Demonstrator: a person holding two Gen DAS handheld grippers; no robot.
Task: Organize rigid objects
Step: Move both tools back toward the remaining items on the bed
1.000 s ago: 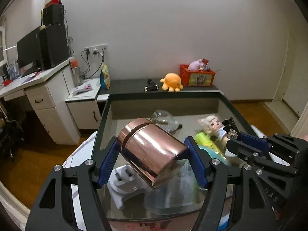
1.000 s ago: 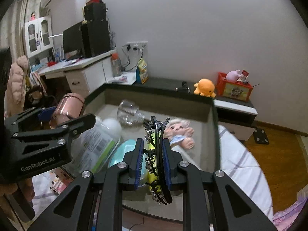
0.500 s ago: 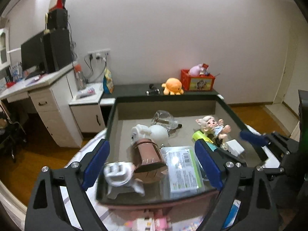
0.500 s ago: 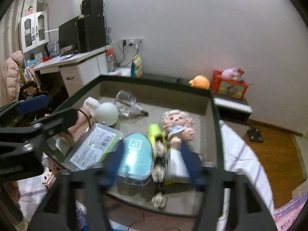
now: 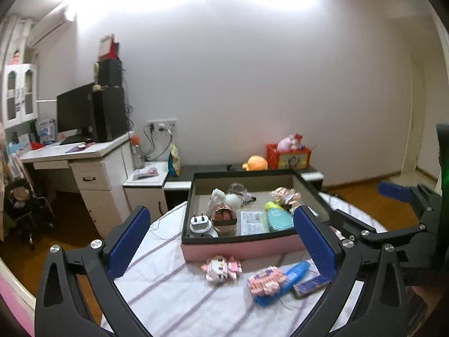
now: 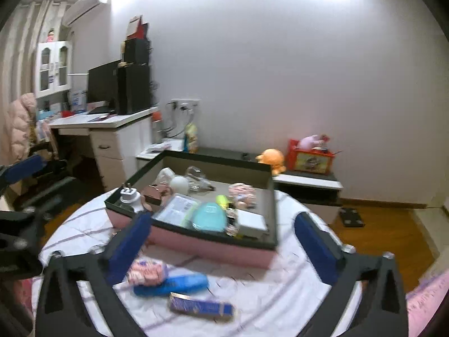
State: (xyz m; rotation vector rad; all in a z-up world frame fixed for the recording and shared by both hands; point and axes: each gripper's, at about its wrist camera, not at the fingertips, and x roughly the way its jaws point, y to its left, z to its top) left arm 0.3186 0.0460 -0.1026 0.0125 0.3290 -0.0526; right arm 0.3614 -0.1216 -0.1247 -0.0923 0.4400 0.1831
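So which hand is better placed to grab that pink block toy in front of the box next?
Left, probably. The pink block toy lies almost centred between the left gripper's empty, opening jaws. The right gripper, also empty and opening, faces the blue tube instead.

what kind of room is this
Probably a home bedroom or study: a white desk with a monitor along the left wall, an orange plush toy on a low cabinet, and a cloth-covered table carrying a tray of household odds and ends.
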